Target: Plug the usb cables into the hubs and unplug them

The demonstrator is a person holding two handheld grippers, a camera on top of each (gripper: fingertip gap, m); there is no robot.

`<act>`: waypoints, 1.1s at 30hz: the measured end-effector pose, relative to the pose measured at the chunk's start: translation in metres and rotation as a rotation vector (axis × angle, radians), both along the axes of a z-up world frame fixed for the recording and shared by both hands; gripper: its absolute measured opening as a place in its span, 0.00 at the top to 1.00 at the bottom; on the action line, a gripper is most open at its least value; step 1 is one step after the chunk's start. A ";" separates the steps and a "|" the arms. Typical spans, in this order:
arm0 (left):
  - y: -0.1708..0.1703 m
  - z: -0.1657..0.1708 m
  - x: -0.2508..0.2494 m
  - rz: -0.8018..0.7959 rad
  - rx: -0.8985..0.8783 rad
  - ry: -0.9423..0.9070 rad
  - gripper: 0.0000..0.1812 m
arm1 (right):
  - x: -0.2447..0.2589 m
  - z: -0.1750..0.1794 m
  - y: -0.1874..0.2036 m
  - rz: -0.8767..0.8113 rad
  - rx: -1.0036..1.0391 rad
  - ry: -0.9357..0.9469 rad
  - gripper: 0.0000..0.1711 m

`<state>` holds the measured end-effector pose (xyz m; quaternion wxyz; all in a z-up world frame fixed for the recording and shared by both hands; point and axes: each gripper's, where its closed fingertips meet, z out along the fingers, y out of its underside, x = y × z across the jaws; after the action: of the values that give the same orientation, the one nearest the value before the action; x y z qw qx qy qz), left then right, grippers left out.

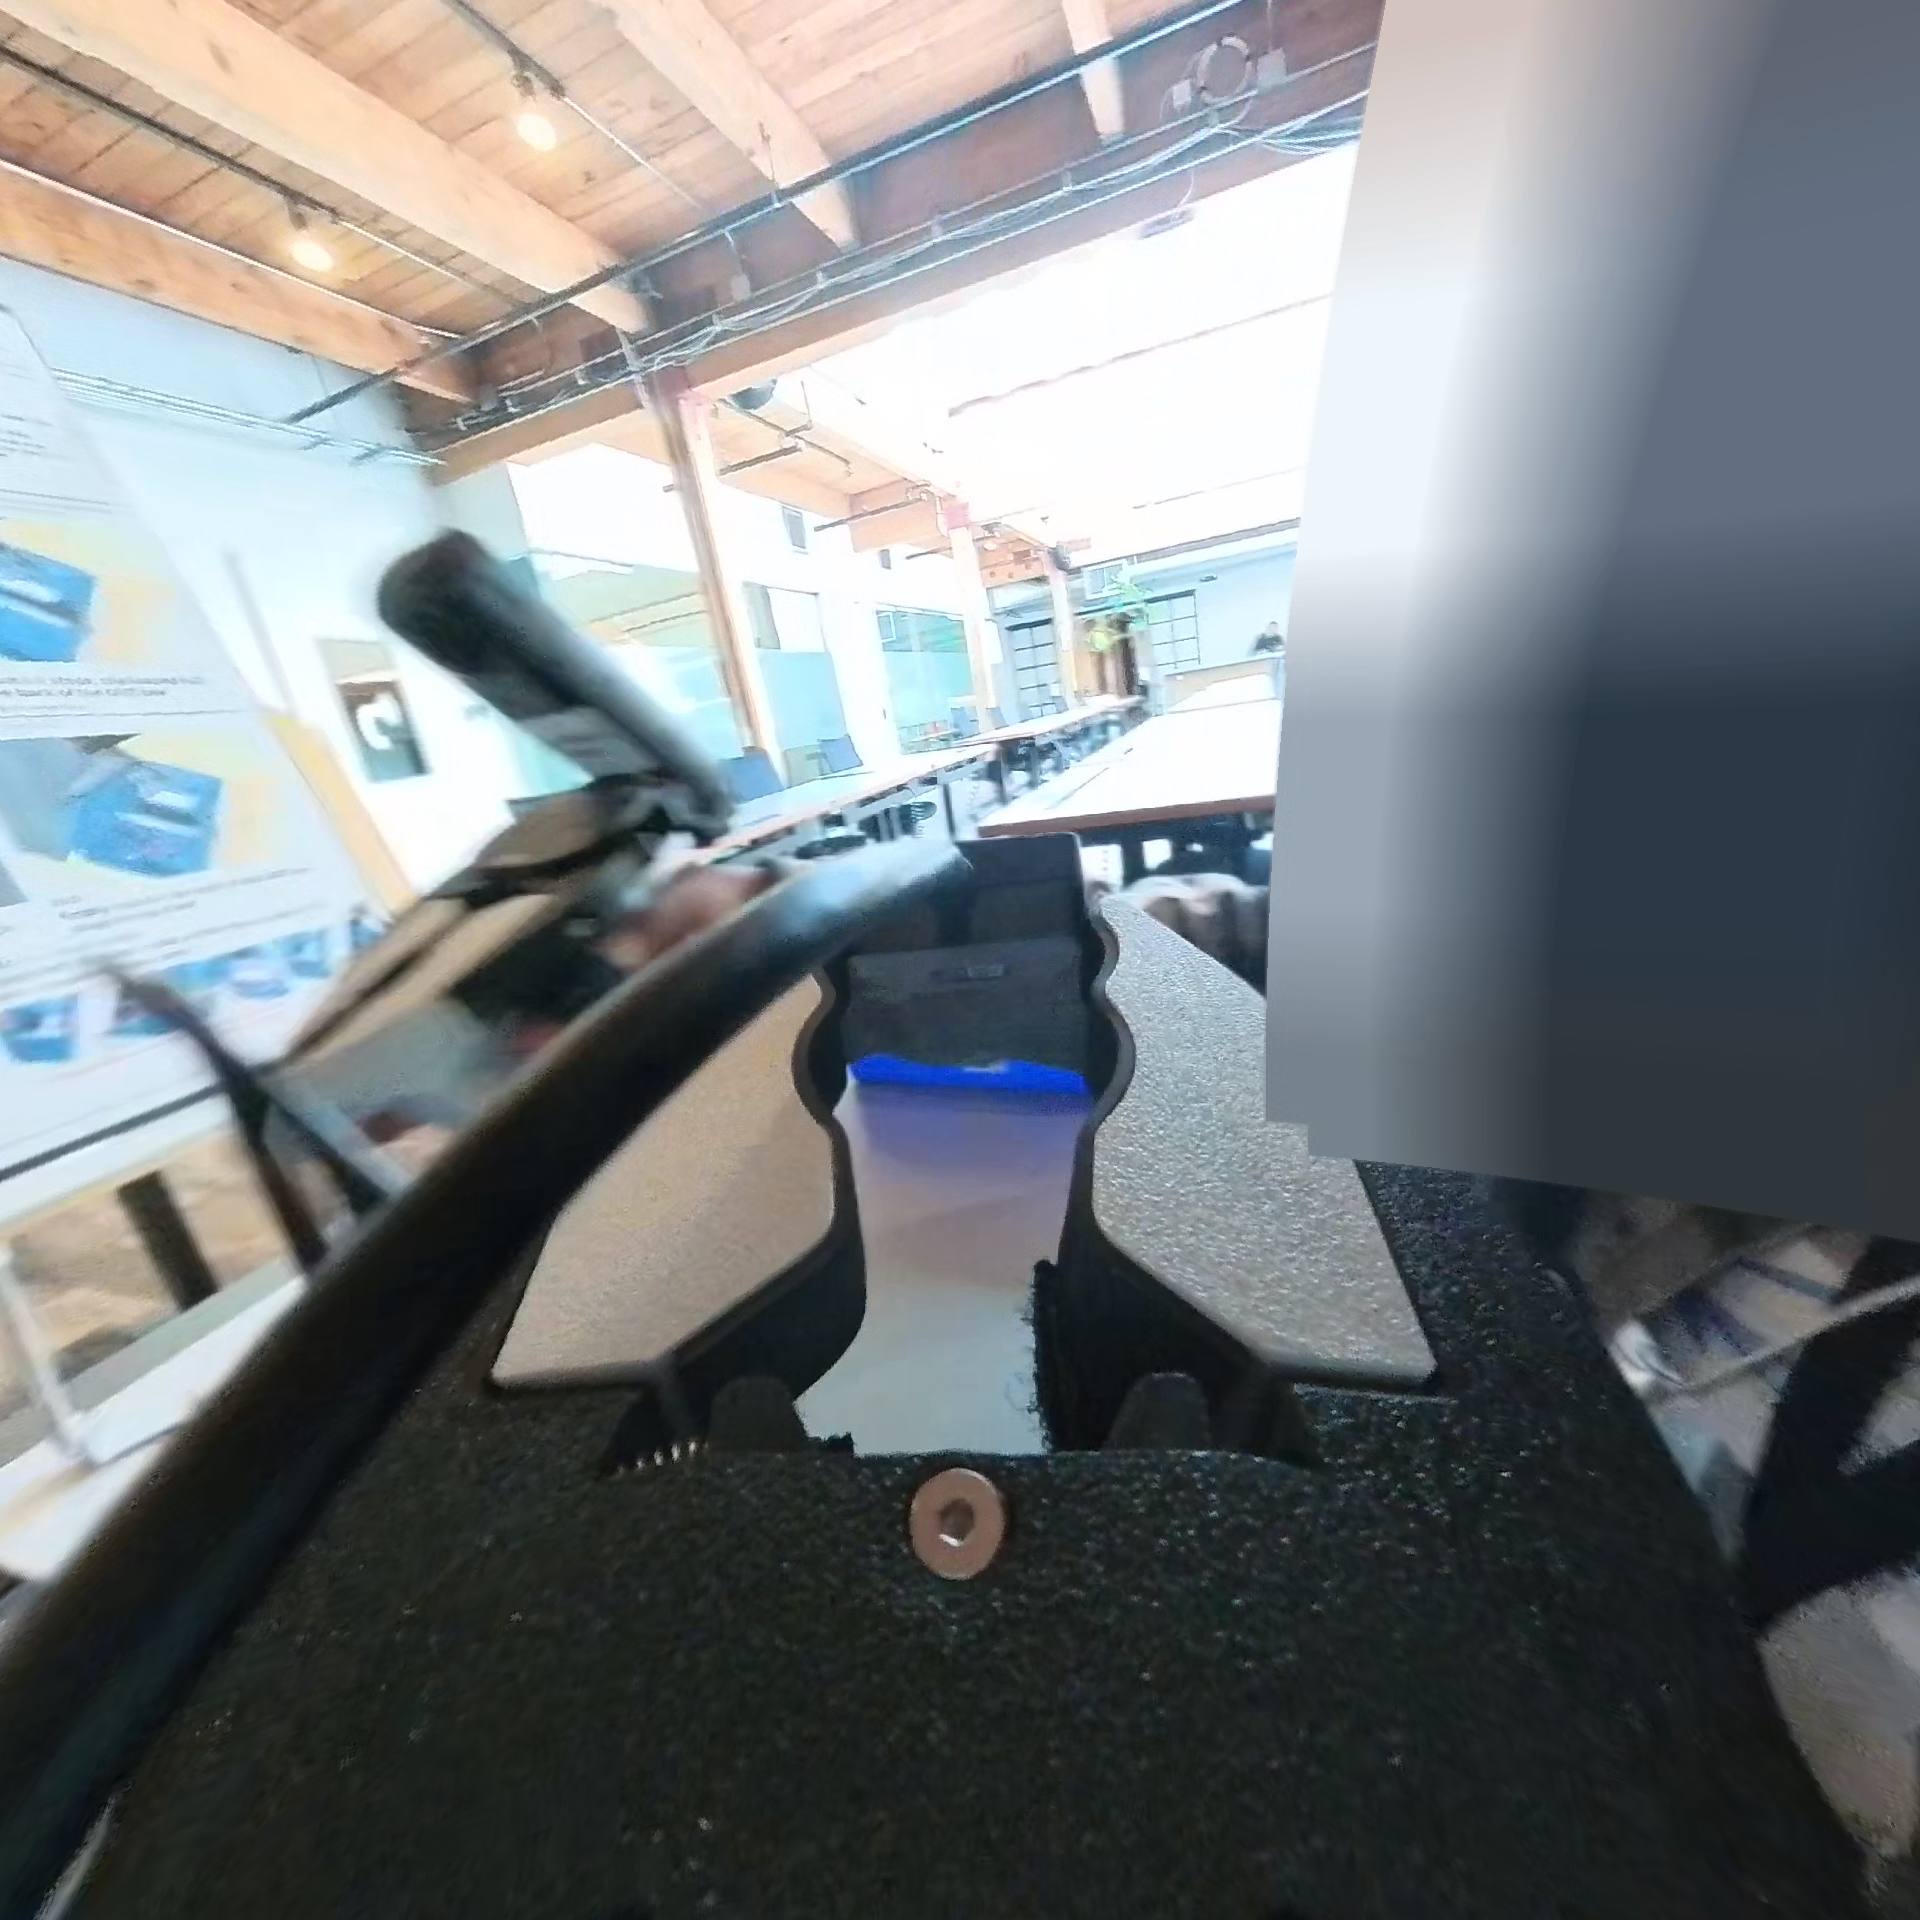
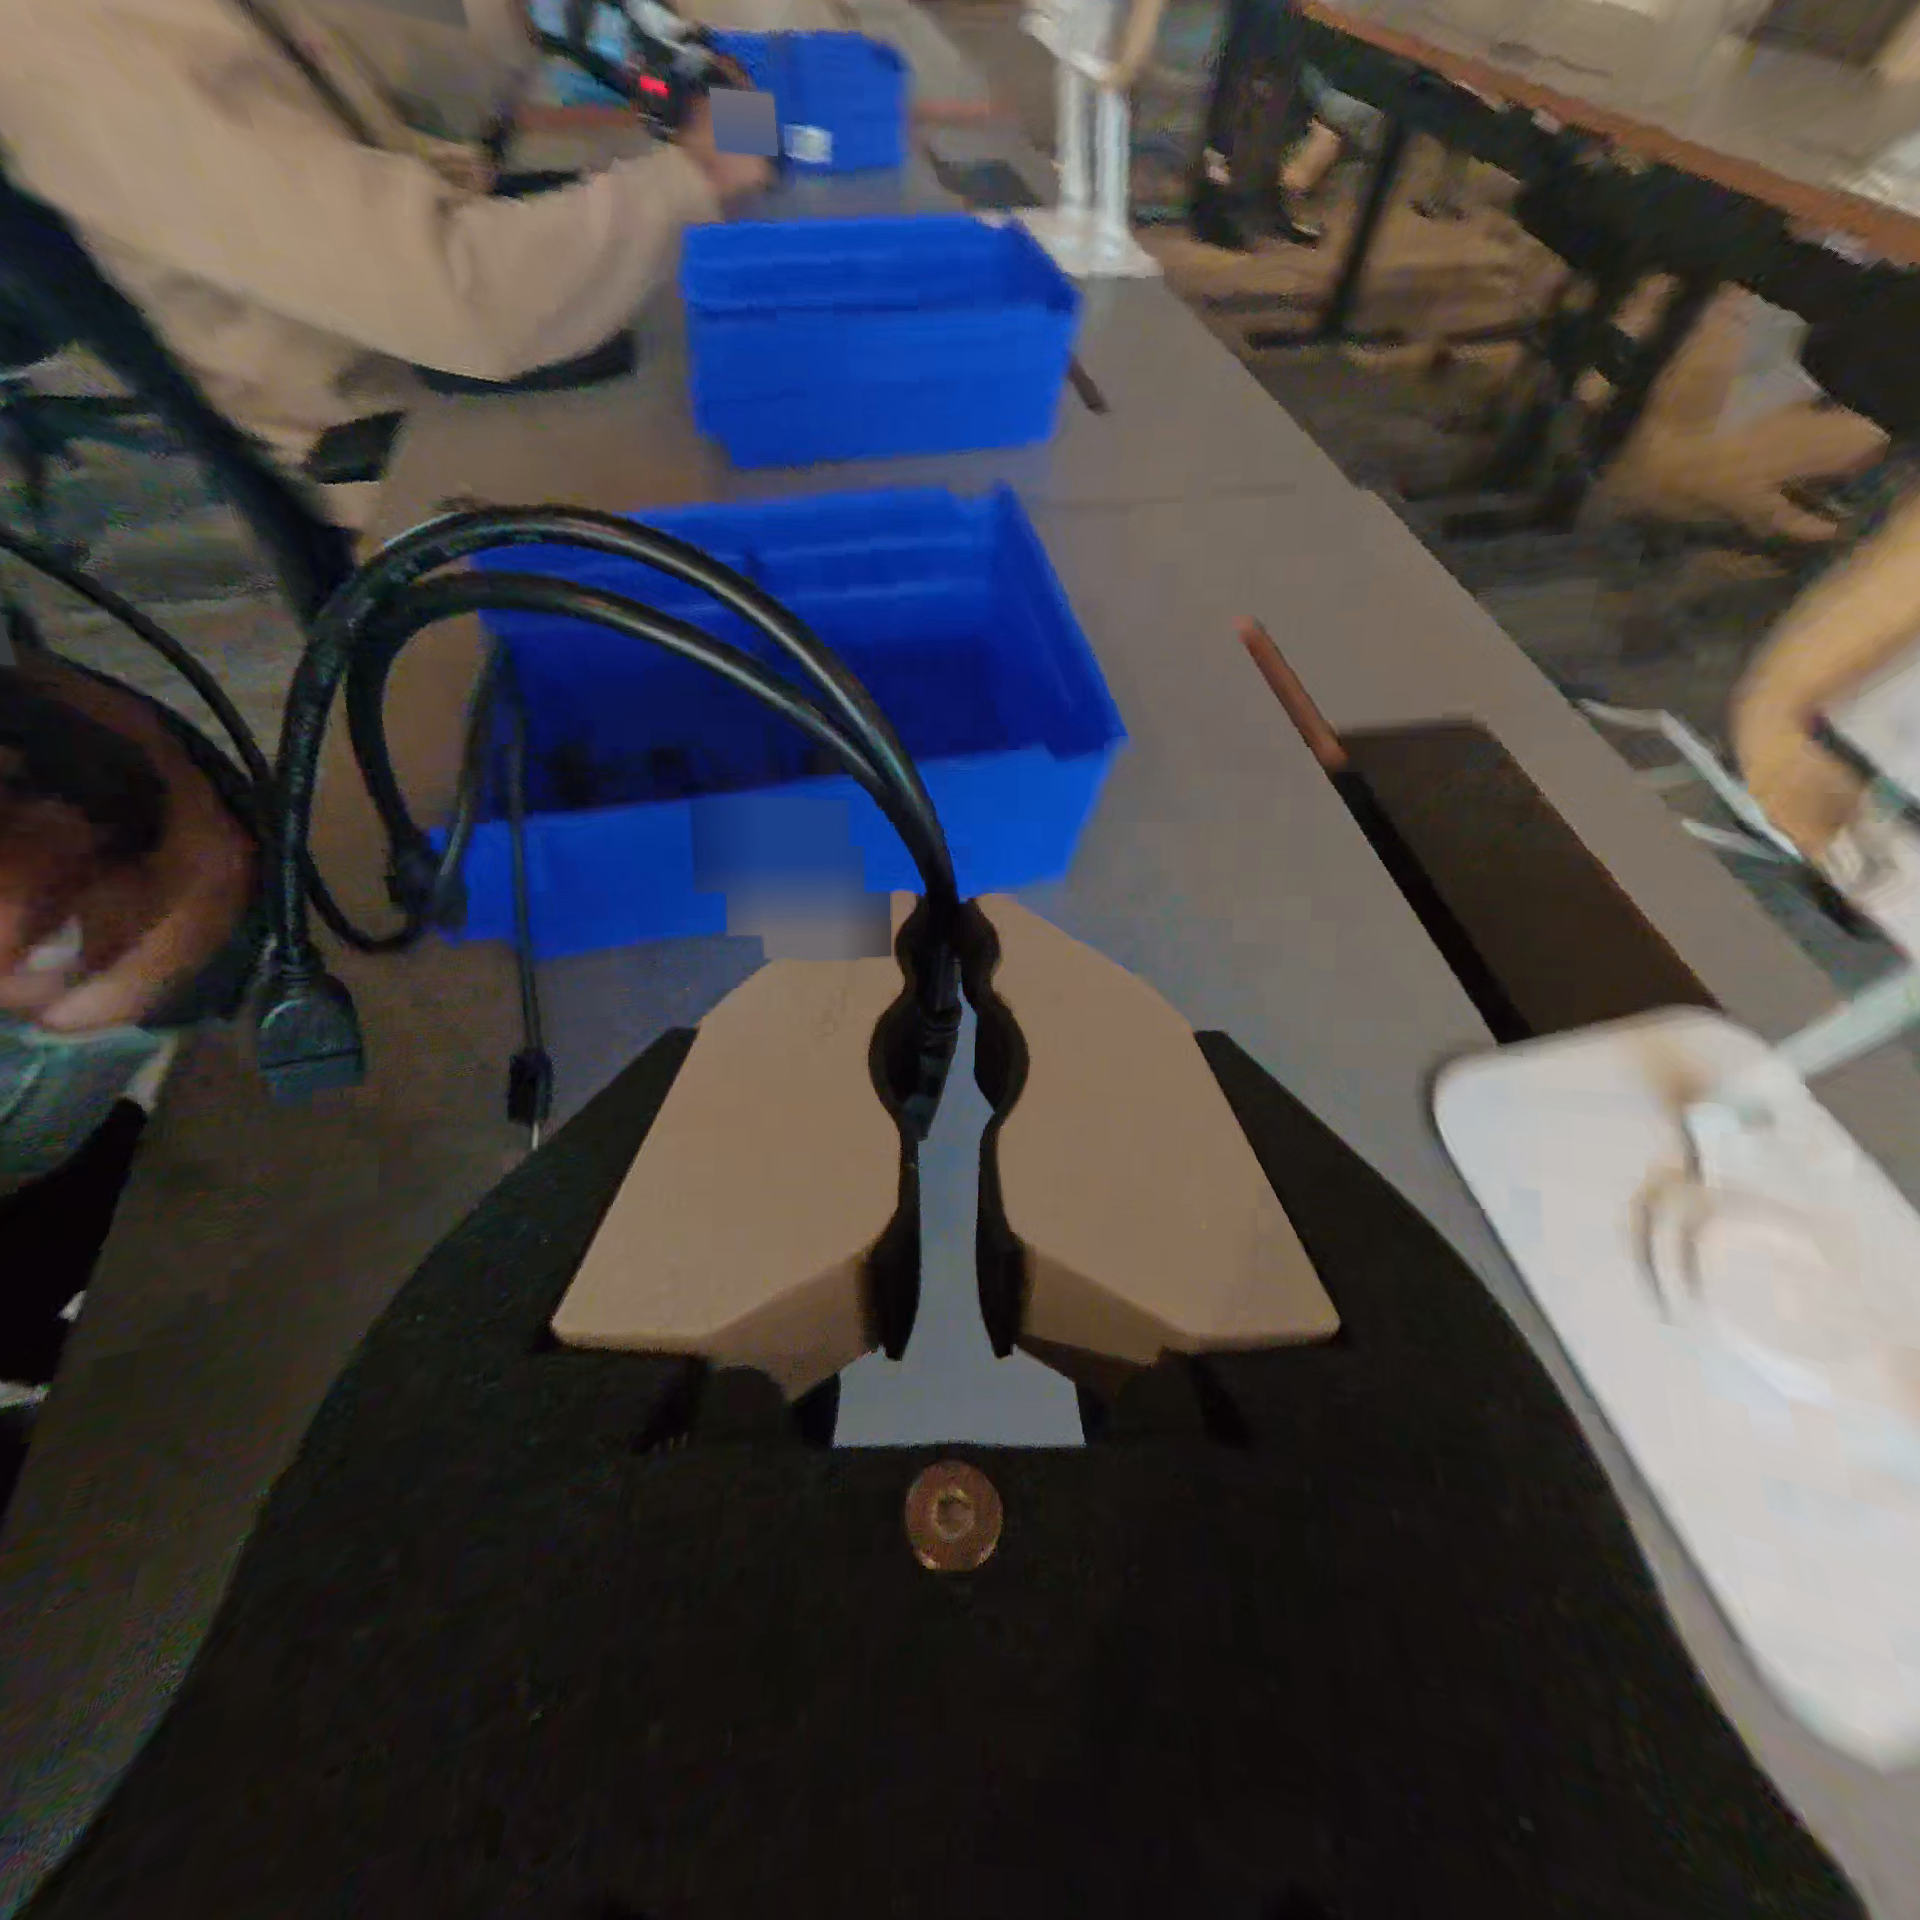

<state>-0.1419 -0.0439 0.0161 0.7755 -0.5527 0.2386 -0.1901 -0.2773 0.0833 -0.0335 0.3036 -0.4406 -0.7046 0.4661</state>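
In the left wrist view my left gripper (image 1: 966, 935) is shut on a dark grey USB hub (image 1: 966, 997) held between its fingertips. A thick black cable (image 1: 499, 1174) runs from the hub down to the lower left. In the right wrist view my right gripper (image 2: 940, 920) is shut on a thin black USB cable (image 2: 935, 1029). Several black cables (image 2: 623, 582) arch from it to the left, and their connectors (image 2: 307, 1029) hang above the grey table (image 2: 1195, 935). A blurred black device (image 1: 520, 675), perhaps the other gripper, shows at the upper left.
A blue bin (image 2: 790, 727) stands just ahead of the right gripper, with two more (image 2: 873, 332) behind it. A person's beige sleeve (image 2: 312, 208) and a hand (image 2: 104, 894) are at the left. A white tray (image 2: 1704, 1299) and a dark table recess (image 2: 1507, 862) are at the right. Spacing between my two grippers at the tips: around 20 centimeters.
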 end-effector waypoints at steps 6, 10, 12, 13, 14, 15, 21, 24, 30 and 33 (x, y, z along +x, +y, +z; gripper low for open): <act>0.035 -0.010 -0.046 0.351 -0.036 -0.109 0.76 | 0.085 -0.046 0.059 -0.365 -0.008 -0.045 0.98; 0.058 -0.031 -0.065 0.544 -0.090 -0.144 0.76 | 0.131 -0.067 0.074 -0.504 -0.055 -0.055 0.98; 0.068 -0.043 -0.065 0.583 -0.107 -0.135 0.76 | 0.146 -0.081 0.075 -0.528 -0.074 -0.067 0.98; 0.072 -0.048 -0.063 0.582 -0.116 -0.127 0.76 | 0.152 -0.088 0.074 -0.530 -0.076 -0.076 0.98; 0.076 -0.053 -0.061 0.583 -0.133 -0.118 0.76 | 0.156 -0.096 0.075 -0.533 -0.074 -0.096 0.98; 0.079 -0.056 -0.061 0.596 -0.143 -0.114 0.76 | 0.160 -0.103 0.077 -0.538 -0.062 -0.117 0.97; 0.071 -0.039 -0.062 0.608 -0.101 -0.102 0.76 | 0.152 -0.119 0.073 -0.486 0.059 -0.194 0.97; 0.060 -0.023 -0.060 0.604 -0.073 -0.080 0.76 | 0.137 -0.116 0.062 -0.423 0.095 -0.206 0.97; 0.046 -0.012 -0.072 0.656 -0.062 -0.054 0.76 | 0.100 -0.139 0.035 -0.335 0.090 -0.290 0.98; 0.039 -0.005 -0.076 0.668 -0.055 -0.056 0.76 | 0.075 -0.146 0.013 -0.284 0.029 -0.292 0.98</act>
<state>-0.2176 -0.0049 0.0108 0.7861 -0.6156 0.0176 0.0530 -0.2019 0.0962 -0.1794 0.2670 -0.5940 -0.6786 0.3396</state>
